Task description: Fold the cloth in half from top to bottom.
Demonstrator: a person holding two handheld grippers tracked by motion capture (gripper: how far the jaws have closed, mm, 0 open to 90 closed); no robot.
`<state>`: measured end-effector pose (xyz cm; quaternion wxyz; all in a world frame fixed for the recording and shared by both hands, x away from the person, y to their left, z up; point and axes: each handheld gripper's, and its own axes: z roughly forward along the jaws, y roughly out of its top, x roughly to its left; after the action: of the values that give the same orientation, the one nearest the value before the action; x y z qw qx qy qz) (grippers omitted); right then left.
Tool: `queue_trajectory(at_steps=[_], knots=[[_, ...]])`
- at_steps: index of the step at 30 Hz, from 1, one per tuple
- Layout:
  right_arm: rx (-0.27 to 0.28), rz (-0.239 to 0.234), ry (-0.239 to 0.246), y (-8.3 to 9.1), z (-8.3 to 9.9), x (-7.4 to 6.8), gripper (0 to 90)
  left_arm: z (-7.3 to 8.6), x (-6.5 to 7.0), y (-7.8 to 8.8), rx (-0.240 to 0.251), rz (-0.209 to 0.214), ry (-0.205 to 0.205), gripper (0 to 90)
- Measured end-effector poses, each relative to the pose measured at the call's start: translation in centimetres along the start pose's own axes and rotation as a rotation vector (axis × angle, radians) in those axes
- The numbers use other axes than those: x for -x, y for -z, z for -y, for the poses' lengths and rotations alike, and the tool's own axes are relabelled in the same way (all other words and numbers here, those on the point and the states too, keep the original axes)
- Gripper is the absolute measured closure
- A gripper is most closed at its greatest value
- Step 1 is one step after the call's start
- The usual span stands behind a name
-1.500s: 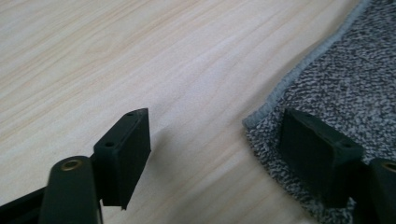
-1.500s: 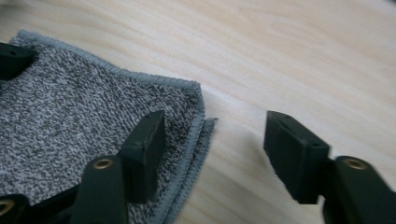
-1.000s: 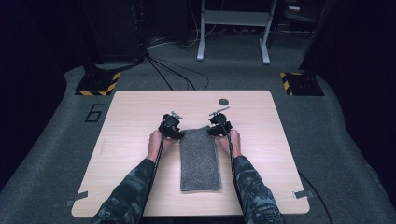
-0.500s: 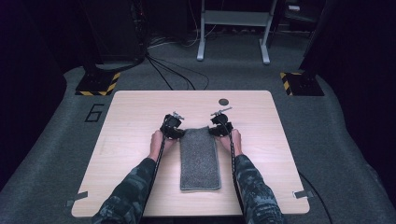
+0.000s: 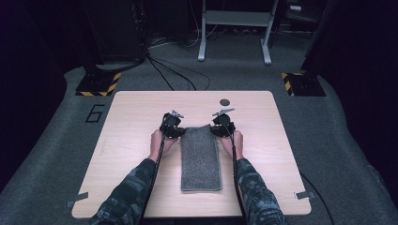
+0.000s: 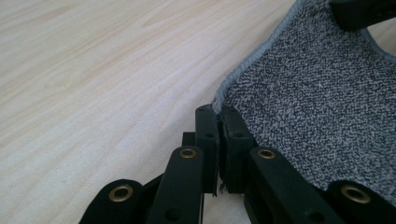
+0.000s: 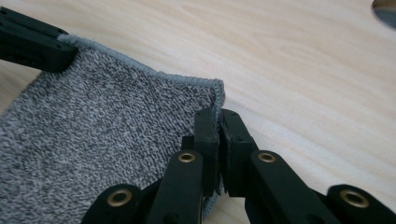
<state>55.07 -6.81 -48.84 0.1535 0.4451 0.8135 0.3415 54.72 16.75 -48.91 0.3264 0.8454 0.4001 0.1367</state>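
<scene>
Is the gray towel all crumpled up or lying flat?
Mostly flat: the towel lies as a long strip on the table, its far corners pinched by both grippers.

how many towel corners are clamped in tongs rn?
2. Left tongs pinch the towel's far left corner; right tongs pinch its far right corner. Near corners lie free on the table.

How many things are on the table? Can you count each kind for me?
Grey towel: 1
Black grippers: 2, the left gripper and the right gripper, each pinching a far corner of the towel
Small dark round spot on the table: 1; too small to tell what it is
Total: 4
</scene>
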Motion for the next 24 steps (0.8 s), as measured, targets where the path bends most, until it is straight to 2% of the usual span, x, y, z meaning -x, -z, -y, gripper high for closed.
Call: queue_trajectory(at_steps=[6, 10, 11, 13, 14, 23, 24], knots=[[0.036, -0.003, 0.027, 1.6, -0.8, -0.4, 86.9, -0.9, -0.3, 1.5, 0.03, 0.004, -0.006, 86.9], [0.055, -0.014, 0.03, 2.4, -1.4, -0.6, 86.9, -1.5, -0.4, 2.4, 0.048, -0.008, -0.018, 86.9], [0.06, -0.016, 0.057, 2.6, -1.5, -0.4, 86.9, -1.6, -0.4, 2.7, 0.056, -0.012, -0.019, 86.9], [0.073, -0.014, 0.044, 2.9, -1.8, -0.7, 86.9, -1.8, -0.5, 3.2, 0.067, -0.013, -0.018, 86.9], [0.078, -0.014, 0.06, 3.1, -1.9, -0.6, 86.9, -2.0, -0.5, 3.4, 0.083, -0.015, -0.01, 86.9], [0.136, -0.024, 0.067, 5.2, -3.3, -1.0, 86.6, -3.3, -0.5, 5.7, 0.124, -0.034, -0.039, 86.8], [0.142, -0.028, 0.079, 5.3, -3.5, -0.9, 86.6, -3.5, -0.5, 5.9, 0.127, -0.034, -0.041, 86.8]])
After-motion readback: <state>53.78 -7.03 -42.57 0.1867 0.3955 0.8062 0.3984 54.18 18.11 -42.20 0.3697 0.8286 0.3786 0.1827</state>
